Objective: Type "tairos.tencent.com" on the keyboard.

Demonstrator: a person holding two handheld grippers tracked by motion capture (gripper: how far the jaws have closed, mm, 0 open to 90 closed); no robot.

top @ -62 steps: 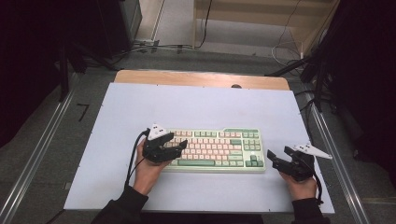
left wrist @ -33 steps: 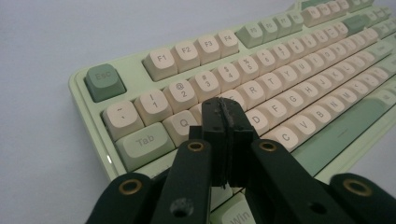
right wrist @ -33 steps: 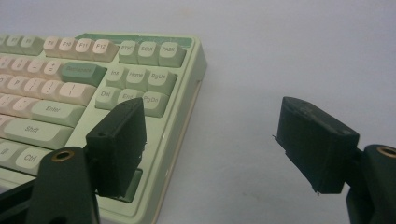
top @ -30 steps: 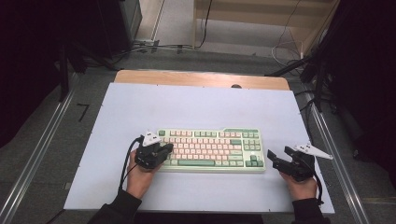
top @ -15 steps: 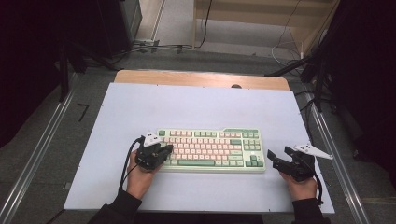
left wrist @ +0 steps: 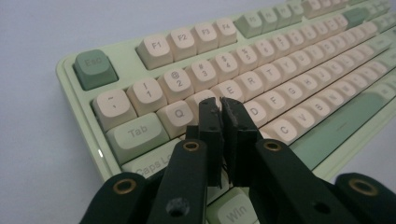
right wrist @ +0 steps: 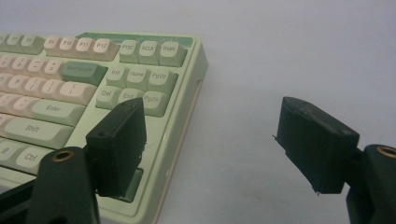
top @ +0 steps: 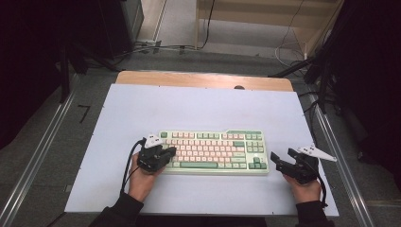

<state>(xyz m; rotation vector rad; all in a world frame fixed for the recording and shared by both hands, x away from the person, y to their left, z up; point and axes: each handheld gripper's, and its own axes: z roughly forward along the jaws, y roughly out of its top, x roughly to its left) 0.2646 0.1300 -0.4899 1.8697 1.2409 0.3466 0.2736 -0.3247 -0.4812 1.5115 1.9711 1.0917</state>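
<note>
With jaws nearly closed and empty, the left gripper [left wrist: 219,108] is pressing keys at the near left of the pale green and pink plastic keyboard [top: 215,151], I judge, so the next press needs a small accurate shift, while the right gripper [top: 281,161] waits wide open just to the right of it.

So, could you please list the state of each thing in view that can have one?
Keyboard: flat on the table, keys up, its lock light at the Caps Lock end lit.
Left gripper: shut, tips over the W and E keys, nothing between them.
Right gripper: open, empty, beside the keyboard's right end.
</note>
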